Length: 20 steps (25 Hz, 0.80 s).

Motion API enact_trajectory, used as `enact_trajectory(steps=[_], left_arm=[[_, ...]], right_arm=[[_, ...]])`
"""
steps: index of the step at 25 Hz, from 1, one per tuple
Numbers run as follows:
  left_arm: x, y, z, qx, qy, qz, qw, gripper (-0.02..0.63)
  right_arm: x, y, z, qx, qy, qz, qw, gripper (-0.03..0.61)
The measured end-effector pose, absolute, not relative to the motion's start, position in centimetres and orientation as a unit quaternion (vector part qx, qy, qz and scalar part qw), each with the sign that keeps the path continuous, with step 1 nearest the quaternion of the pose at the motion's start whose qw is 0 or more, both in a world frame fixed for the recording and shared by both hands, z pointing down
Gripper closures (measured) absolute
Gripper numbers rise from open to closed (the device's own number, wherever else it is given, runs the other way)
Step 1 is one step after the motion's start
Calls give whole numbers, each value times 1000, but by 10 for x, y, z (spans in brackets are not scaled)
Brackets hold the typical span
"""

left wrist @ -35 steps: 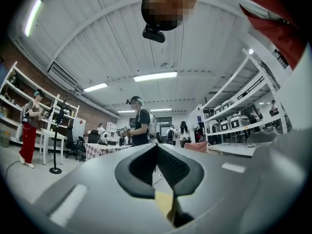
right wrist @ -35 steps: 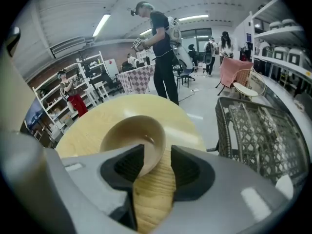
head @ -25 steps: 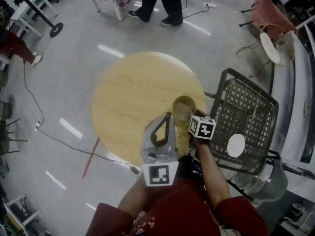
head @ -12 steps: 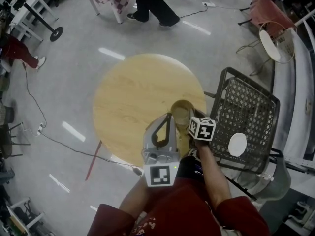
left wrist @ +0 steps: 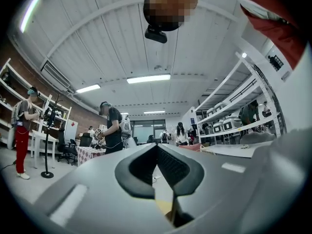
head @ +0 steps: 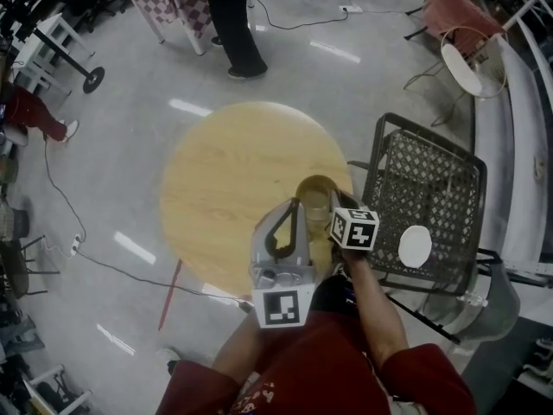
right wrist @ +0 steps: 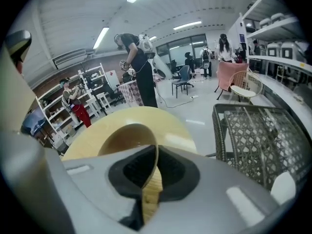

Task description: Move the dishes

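My right tool [right wrist: 155,152] has just been closing. It now pinches the near rim of the tan bowl [right wrist: 122,139], with the bowl's thin wall caught between the two dark pads. In the head view the bowl is at the 3 o'clock side of the round wooden tabletop [head: 225,171], close to the edge. I cannot tell whether its base rests on the wood.

My left tool [head: 296,206] is closed on nothing, its jaws pressed together. It hangs over the tabletop just beside the bowl, at the bowl's 9 o'clock, pointing toward 12 o'clock. I cannot make out whether it touches the bowl.

A black mesh chair [head: 432,180] stands just off the tabletop at 3 o'clock. A white plate [head: 415,245] lies on its seat, at roughly 4 o'clock from the bowl and well apart from it. A person [head: 229,24] in dark trousers stands on the floor beyond the tabletop at 12 o'clock.
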<state>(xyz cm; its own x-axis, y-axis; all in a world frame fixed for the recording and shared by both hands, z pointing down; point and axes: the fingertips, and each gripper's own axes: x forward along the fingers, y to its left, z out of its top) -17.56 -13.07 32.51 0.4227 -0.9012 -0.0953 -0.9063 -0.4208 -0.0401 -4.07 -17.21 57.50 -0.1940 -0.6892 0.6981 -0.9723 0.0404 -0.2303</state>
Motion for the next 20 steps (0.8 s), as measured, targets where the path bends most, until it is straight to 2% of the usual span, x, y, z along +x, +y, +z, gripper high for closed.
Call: enact_trajectory(steps=[20], left_arm=[[-105, -108, 288, -883, 461, 62, 63, 606]], right_arm=[[31, -130, 451, 674, -671, 293, 93, 563]])
